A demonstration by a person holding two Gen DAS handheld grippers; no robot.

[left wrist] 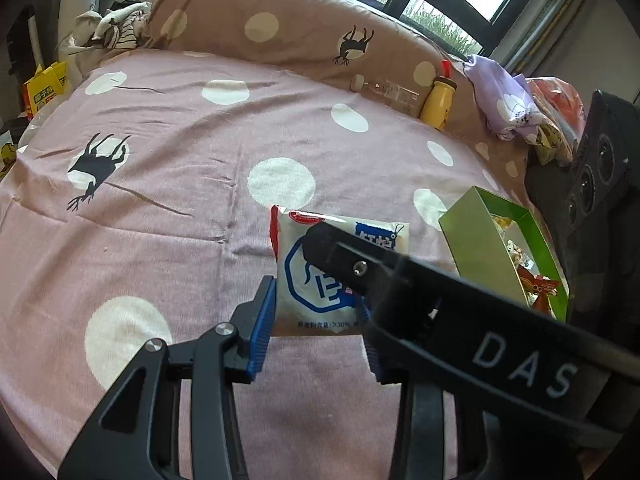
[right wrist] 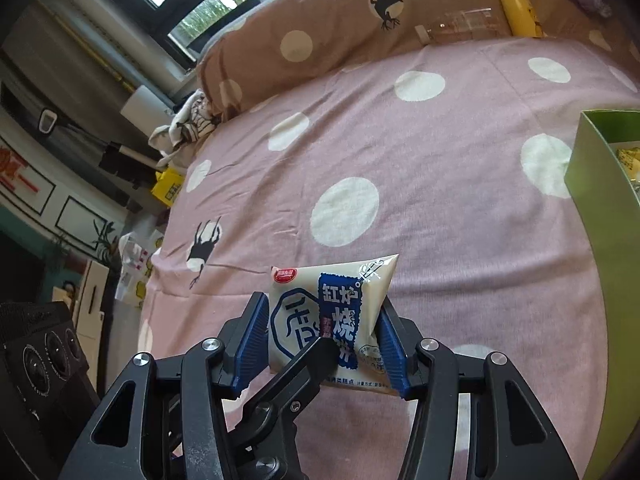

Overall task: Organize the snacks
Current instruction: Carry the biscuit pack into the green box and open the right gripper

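Note:
A white snack packet with blue print (left wrist: 312, 280) (right wrist: 332, 312) is held above the pink spotted bedsheet. My left gripper (left wrist: 316, 312) has its blue pads against the packet's two sides. My right gripper (right wrist: 320, 340) is also shut on the same packet, its pads pressing both edges. The right gripper's black body (left wrist: 400, 280) crosses in front of the packet in the left wrist view. A green cardboard box (left wrist: 472, 248) (right wrist: 592, 184) with several snacks inside stands to the right of the packet.
A brown spotted pillow (left wrist: 280, 28) lies along the far side of the bed. A yellow bottle (left wrist: 438, 104) and a clear plastic bottle (left wrist: 392, 94) lean against it. A lilac cloth (left wrist: 504, 96) and a bag lie at the far right. Yellow bags (left wrist: 44, 88) stand beside the bed.

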